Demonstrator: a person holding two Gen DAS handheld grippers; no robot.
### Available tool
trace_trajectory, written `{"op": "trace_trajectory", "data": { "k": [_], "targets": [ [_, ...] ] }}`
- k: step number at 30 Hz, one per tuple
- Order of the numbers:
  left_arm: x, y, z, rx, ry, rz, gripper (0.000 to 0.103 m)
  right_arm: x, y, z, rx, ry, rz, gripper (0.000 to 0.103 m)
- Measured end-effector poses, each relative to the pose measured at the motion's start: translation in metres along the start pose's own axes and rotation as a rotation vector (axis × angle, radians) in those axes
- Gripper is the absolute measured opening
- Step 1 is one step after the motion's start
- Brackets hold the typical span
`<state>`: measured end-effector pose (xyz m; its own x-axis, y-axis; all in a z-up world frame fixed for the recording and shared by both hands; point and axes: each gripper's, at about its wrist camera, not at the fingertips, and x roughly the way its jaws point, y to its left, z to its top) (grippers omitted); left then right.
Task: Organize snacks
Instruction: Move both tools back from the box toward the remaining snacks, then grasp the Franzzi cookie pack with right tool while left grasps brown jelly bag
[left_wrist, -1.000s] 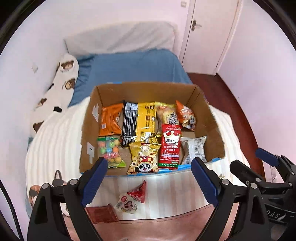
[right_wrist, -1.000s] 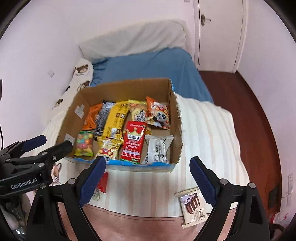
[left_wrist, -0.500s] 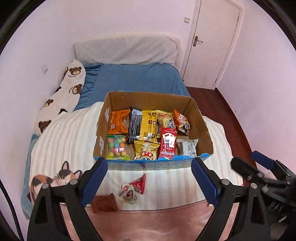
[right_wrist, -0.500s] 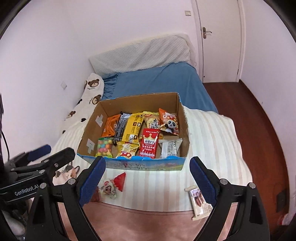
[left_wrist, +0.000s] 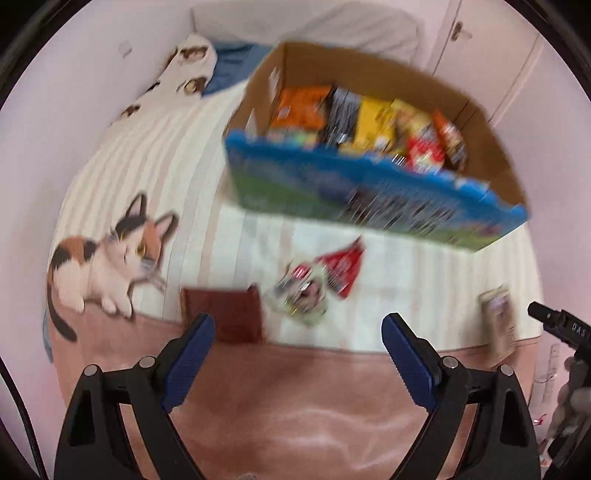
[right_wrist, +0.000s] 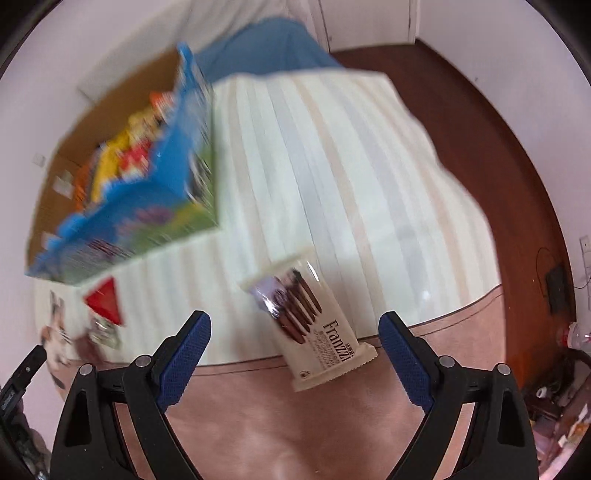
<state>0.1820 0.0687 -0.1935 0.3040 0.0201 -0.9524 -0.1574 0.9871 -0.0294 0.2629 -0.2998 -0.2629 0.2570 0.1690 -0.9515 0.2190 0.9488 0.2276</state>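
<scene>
A cardboard box (left_wrist: 369, 192) with a blue printed front holds several snack packets and sits on the striped blanket; it also shows in the right wrist view (right_wrist: 122, 221). In front of it lie a red triangular packet (left_wrist: 341, 264), a pale round packet (left_wrist: 303, 295) and a dark brown packet (left_wrist: 225, 314). My left gripper (left_wrist: 297, 347) is open and empty, low over these. A white Franzzi biscuit packet (right_wrist: 314, 325) lies at the blanket's near edge. My right gripper (right_wrist: 293, 345) is open and empty, its fingers either side of that packet's near end.
The bed has a blue sheet (right_wrist: 266, 48), a pillow and a bear-print cushion (left_wrist: 177, 74) by the wall. A cat print (left_wrist: 107, 266) is on the blanket at the left. Wooden floor (right_wrist: 498, 147) lies to the right of the bed.
Both grippers have dropped down and forward toward the blanket. The left now faces the loose packets in front of the box; the right has swung right onto the Franzzi packet. Both views are motion-blurred.
</scene>
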Motion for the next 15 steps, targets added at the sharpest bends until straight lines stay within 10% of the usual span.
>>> {"op": "trace_trajectory", "data": {
  "k": [6,11,15],
  "targets": [
    [0.032,0.023,-0.026,-0.007,0.080,0.065,0.093,0.065,0.009,-0.005,-0.068,0.111,-0.082,0.094],
    [0.046,0.052,-0.047,-0.046,0.137,0.103,0.093,0.092,0.015,-0.016,-0.067,0.148,-0.118,0.066],
    [0.048,0.080,-0.056,-0.126,0.159,0.106,0.093,0.089,0.040,-0.035,-0.126,0.136,-0.081,0.062]
  ]
}}
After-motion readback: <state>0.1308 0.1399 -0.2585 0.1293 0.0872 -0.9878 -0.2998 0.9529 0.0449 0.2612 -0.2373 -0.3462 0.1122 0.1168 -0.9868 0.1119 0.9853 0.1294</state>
